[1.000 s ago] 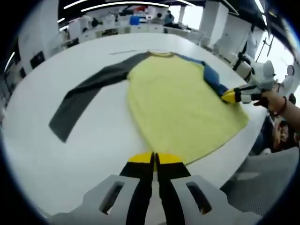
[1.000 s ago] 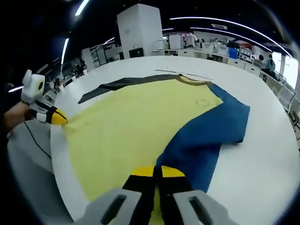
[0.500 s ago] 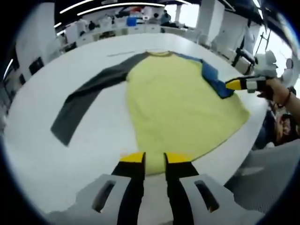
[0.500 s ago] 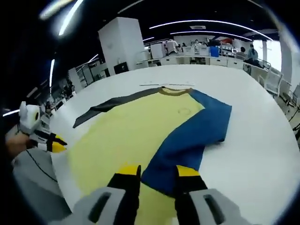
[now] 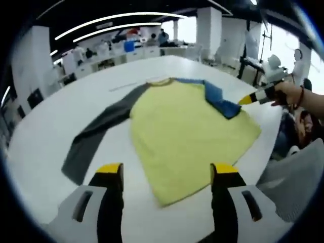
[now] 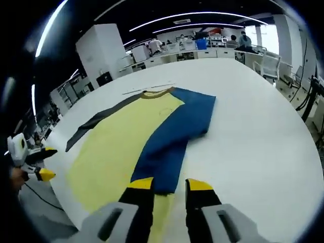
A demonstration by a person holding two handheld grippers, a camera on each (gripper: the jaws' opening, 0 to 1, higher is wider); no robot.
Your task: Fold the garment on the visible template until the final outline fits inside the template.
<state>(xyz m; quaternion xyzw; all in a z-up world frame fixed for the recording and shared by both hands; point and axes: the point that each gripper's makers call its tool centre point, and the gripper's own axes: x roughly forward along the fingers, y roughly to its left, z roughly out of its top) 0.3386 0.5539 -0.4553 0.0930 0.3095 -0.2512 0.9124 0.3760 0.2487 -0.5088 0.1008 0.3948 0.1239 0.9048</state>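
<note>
Left gripper [image 5: 167, 170]: spread wide, 2 yellow-tipped jaws far apart, nothing between them, hovering above the near edge of the white table [image 5: 45, 131]. Seen again from the right gripper view at the far left [image 6: 43, 162], held in a hand [image 6: 16, 175], yellow tips apart, off the table's edge.

Right gripper [image 6: 169, 184]: open too, but with a narrower gap, gripping nothing, poised just over the cuff end of the blue sleeve [image 6: 174, 134]. Spotted in the left gripper view at the right side [image 5: 246, 99], in a hand [image 5: 286, 94] wearing a red wristband, its tip close by the blue sleeve's end; jaw gap too small there to read.

Shirt [image 5: 190, 124]: lay flat on the table, yellow body, neckline pointing away from both cameras, hem toward the near table edge. Grey sleeve [image 5: 96, 134] stretched straight out over bare tabletop, away from the body. Blue sleeve folded in across the yellow body, running diagonally from the shoulder toward the hem, cuff resting on the yellow cloth in the right gripper view.

Thin pale line [image 6: 149, 87] visible on the table just beyond the collar; rest of any outline under the cloth not made out.

Background: a large open room with ceiling light strips, a white pillar [image 6: 104, 50], rows of desks and distant people.
</note>
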